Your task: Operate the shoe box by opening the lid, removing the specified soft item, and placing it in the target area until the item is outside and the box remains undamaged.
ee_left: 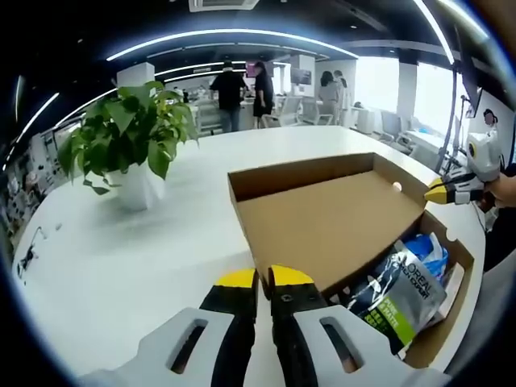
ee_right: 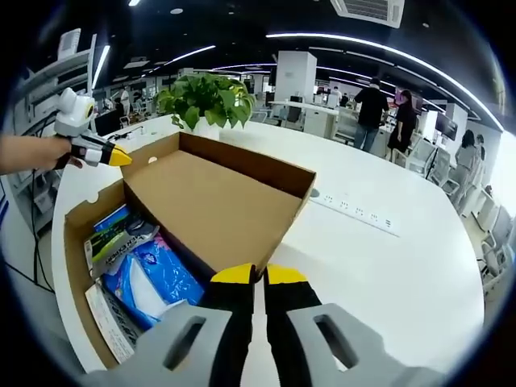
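Shoe box [ee_left: 339,234] sits on the white tabletop [ee_left: 121,258], lid [ee_right: 210,201] swung open and propped; soft packets [ee_right: 145,270] lie exposed inside — ready for lifting out; left gripper [ee_left: 264,280] and right gripper [ee_right: 258,276] hover at opposite sides, jaws pressed together, holding nothing.

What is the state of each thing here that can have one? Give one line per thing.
Shoe box: open, upright on the table.
Lid: raised, flipped back.
Blue packet: inside the box.
Green packet: inside the box.
Left tool: shut, holding nothing.
Right tool: shut, holding nothing.
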{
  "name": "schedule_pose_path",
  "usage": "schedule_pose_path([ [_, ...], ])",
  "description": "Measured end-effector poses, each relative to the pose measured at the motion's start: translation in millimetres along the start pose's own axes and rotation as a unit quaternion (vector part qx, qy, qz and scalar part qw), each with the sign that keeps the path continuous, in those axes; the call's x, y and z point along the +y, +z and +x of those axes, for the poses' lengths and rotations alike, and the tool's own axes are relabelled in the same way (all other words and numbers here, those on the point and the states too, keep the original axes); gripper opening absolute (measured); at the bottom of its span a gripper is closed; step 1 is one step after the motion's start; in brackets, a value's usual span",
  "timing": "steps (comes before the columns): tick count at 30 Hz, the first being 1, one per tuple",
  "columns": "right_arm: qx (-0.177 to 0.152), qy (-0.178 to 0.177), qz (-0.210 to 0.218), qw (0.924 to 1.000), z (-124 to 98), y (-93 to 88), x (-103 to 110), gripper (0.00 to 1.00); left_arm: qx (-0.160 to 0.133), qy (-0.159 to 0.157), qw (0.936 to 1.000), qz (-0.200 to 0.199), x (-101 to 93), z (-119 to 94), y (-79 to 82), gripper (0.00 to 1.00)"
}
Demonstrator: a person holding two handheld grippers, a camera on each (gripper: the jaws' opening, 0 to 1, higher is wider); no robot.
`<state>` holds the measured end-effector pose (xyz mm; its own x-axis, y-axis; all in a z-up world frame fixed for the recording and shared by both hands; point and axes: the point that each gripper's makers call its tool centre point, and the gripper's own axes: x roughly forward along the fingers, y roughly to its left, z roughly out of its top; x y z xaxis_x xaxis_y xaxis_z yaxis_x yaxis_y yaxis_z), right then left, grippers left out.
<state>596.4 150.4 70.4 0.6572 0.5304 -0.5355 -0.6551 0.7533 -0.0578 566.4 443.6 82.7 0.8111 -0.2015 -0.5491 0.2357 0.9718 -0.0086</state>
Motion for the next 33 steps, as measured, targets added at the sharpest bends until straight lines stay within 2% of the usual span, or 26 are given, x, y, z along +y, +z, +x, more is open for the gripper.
schedule_pose_path([
  [23, 0.007, 0.006, 0.043, 0.999, 12, -2.8, -6, 0.04, 0.018, -0.001, 0.9998, -0.011, 3.4, 15, -6.7, 0.04],
  [28, 0.008, 0.003, 0.036, 0.9993, 11, -3.3, -4, 0.05, 0.01, -0.004, 0.9998, -0.015, 3.8, 13, -6.7, 0.04],
  [33, 0.008, 0.0, 0.037, 0.9993, 13, -3.7, -3, 0.05, 0.016, -0.008, 0.9996, -0.019, 4.4, 13, -7.6, 0.04],
])
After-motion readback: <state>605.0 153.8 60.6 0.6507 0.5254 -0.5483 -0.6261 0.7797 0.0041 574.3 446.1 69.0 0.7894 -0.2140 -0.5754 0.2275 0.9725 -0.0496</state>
